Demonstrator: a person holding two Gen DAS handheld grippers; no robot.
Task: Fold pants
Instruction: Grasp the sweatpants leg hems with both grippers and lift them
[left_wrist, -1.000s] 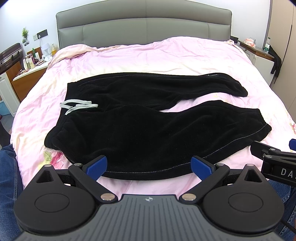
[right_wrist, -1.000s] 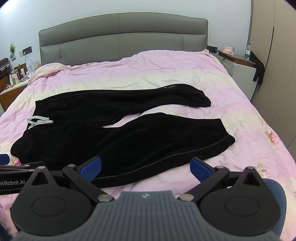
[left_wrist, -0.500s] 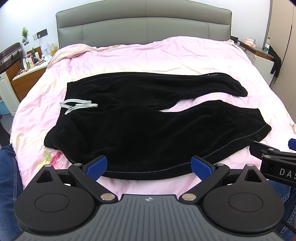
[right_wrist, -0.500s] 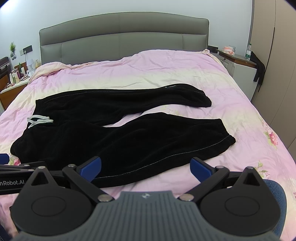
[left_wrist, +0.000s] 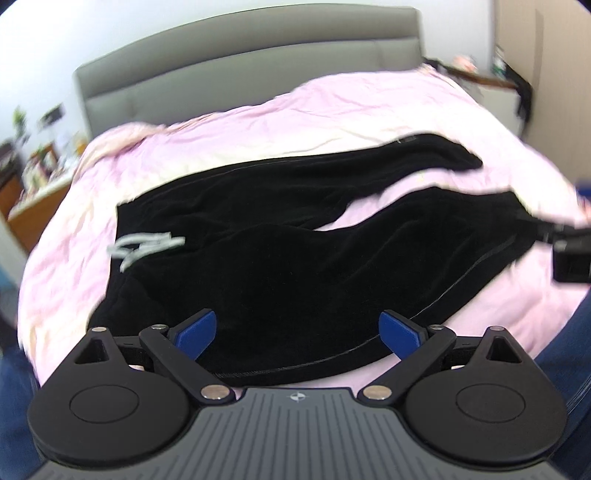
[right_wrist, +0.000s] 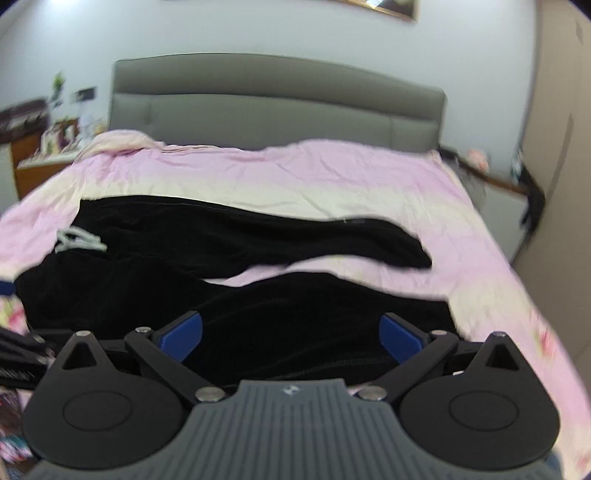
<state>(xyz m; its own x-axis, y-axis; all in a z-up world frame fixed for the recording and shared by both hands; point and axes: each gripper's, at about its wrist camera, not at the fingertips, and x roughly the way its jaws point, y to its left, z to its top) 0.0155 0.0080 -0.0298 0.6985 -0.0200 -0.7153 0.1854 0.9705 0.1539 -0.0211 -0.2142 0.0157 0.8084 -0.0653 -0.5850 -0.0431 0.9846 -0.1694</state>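
One pair of black pants (left_wrist: 295, 236) lies spread flat on the pink bedcover (left_wrist: 332, 110), directly ahead of both grippers, its two legs pointing to the right and one white drawstring (left_wrist: 144, 245) at the left. The left gripper (left_wrist: 297, 332) and the right gripper (right_wrist: 290, 334) are both released, jaws wide apart, holding nothing. Behind the bed stands one grey headboard (right_wrist: 277, 107).
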